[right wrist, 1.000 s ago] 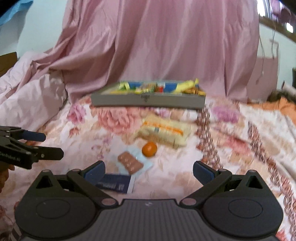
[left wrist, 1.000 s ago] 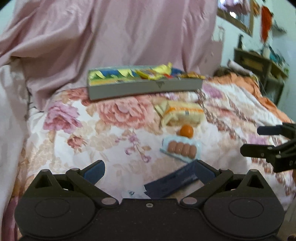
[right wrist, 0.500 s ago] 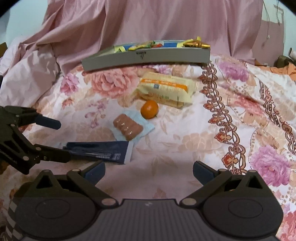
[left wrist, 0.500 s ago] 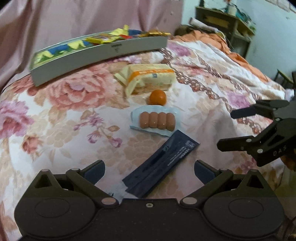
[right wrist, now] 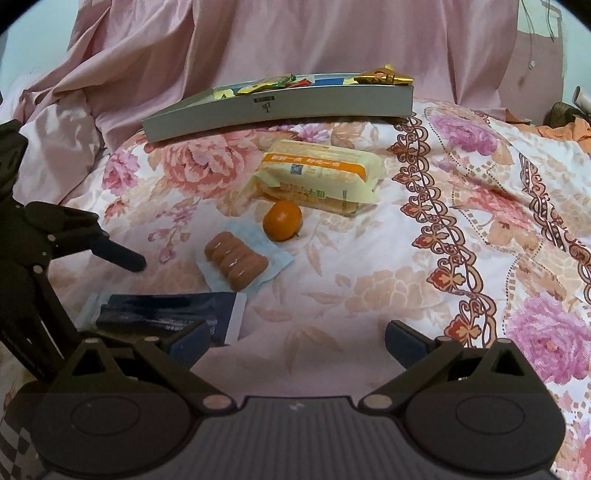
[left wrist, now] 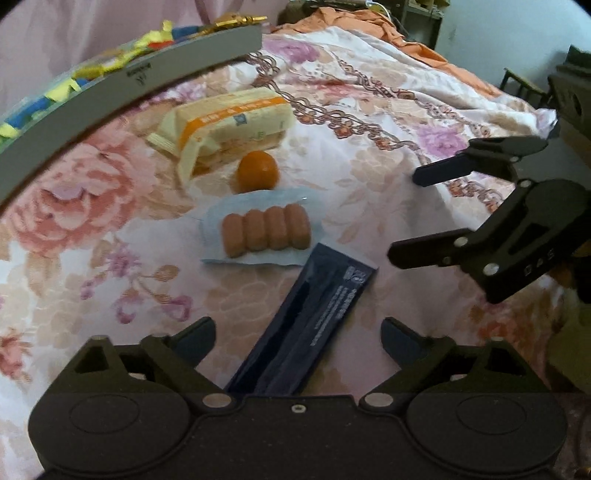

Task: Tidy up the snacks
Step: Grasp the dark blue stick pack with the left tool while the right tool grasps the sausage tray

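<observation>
A dark blue flat packet [left wrist: 317, 310] lies on the floral bedspread [left wrist: 110, 280], its near end between the fingers of my left gripper [left wrist: 295, 332]. The jaws are closing, with gaps still showing on both sides of the packet. Beyond it lie a pack of small sausages [left wrist: 264, 232], a tangerine [left wrist: 257, 171] and a yellow-orange biscuit pack [left wrist: 232, 125]. A grey tray [left wrist: 147, 74] of bright wrapped snacks stands at the back. My right gripper [right wrist: 295, 339] hovers open and empty over the bedspread, right of the blue packet [right wrist: 166, 314].
Pink cloth [right wrist: 295, 44] hangs behind the tray [right wrist: 277, 107]. An orange cloth [left wrist: 369, 22] and dark furniture sit at the far right. The bedspread [right wrist: 461, 240] stretches bare right of the tangerine [right wrist: 282, 219] and sausage pack [right wrist: 236, 264].
My left gripper has tilted down and moved in over the blue packet, which now lies between its slightly narrowed fingers. My right gripper has sunk a little towards the bedspread.
</observation>
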{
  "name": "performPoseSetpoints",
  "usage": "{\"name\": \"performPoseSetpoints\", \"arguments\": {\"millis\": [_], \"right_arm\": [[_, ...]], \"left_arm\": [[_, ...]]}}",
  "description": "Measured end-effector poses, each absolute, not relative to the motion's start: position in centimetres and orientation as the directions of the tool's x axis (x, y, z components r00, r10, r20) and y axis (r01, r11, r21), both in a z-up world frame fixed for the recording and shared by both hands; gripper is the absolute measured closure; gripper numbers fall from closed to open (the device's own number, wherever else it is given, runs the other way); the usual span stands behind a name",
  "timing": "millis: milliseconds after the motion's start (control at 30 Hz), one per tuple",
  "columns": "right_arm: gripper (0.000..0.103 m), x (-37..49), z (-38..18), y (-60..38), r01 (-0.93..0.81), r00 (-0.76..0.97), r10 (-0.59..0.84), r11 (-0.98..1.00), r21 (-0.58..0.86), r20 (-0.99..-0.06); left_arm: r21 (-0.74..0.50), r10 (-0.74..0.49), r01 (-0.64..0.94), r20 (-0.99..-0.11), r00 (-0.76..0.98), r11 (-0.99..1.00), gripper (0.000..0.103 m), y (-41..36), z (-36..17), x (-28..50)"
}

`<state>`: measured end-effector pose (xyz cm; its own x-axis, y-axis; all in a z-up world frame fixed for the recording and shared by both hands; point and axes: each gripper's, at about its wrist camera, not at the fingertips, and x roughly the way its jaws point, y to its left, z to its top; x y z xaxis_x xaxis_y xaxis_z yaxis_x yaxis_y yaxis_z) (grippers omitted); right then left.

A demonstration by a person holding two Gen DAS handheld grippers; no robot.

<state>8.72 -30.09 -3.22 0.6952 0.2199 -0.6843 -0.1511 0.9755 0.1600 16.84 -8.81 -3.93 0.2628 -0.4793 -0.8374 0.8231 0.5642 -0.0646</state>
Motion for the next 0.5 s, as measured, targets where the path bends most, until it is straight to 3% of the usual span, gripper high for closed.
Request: {"name": "performPoseSetpoints", "arguments": {"millis": [133, 267, 400, 500], "right_arm": [[0.0, 9.0, -3.3, -30.1, -0.151, 0.695, 0.218, 0.976, 0.158, -0.685], [0.0, 9.2, -3.5, -29.9, -0.156, 0.699, 0.21, 0.978, 0.141, -0.684], [0.0, 9.3, -3.6, -29.7, -0.166, 0.706, 0.197, 0.98, 0.112, -0.681], [0.0, 9.3, -3.6, -29.3, -0.182, 0.712, 0.189, 0.98, 0.083, -0.676]], "left_arm": [[-0.136, -0.506, 0.818, -0.838, 0.206, 0.559, 0.027, -8.8, -4.1, 17.6], [-0.144, -0.501, 0.801, -0.839, 0.212, 0.581, 0.05, -8.5, -4.2, 17.8], [-0.272, -0.549, 0.695, -0.809, 0.208, 0.665, 0.055, -6.3, -4.3, 18.0], [-0.28, -0.542, 0.632, -0.798, 0.265, 0.722, 0.058, -5.0, -4.4, 17.2]]}}
